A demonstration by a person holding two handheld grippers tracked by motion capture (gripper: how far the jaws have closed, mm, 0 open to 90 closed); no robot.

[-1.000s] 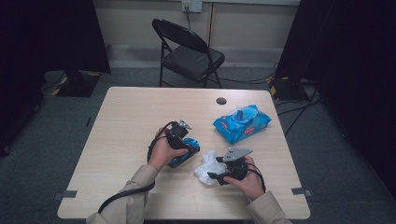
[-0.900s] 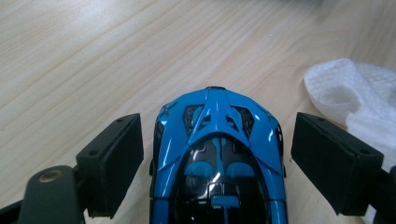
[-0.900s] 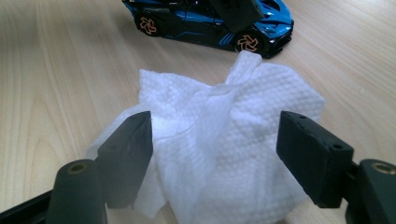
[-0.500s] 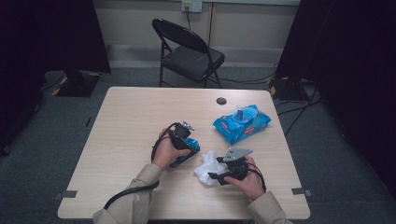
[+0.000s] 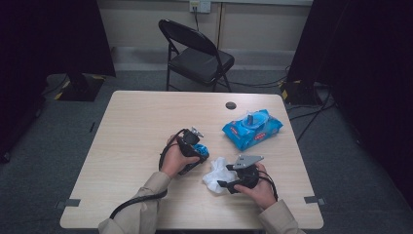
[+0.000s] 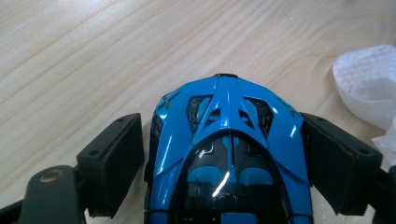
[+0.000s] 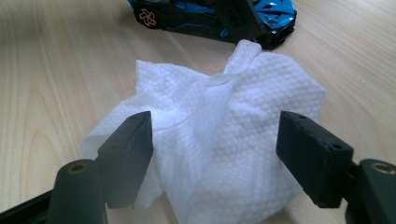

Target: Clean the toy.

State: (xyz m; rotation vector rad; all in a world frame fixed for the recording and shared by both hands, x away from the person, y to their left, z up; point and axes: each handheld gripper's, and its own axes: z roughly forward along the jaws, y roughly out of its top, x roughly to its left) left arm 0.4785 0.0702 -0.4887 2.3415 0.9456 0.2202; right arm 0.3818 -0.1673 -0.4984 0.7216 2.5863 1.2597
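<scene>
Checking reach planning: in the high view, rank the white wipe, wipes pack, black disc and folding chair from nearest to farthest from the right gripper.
From the right gripper:
1. White wipe, crumpled at its jaws, just left of it.
2. Wipes pack, blue, farther up the table and slightly right.
3. Black disc, near the table's far edge.
4. Folding chair, on the floor beyond the table.

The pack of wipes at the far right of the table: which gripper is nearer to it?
Right, narrowly. The right gripper sits just on the person's side of the pack of wipes, over the crumpled wipe; the left gripper holds the toy car farther left.
</scene>
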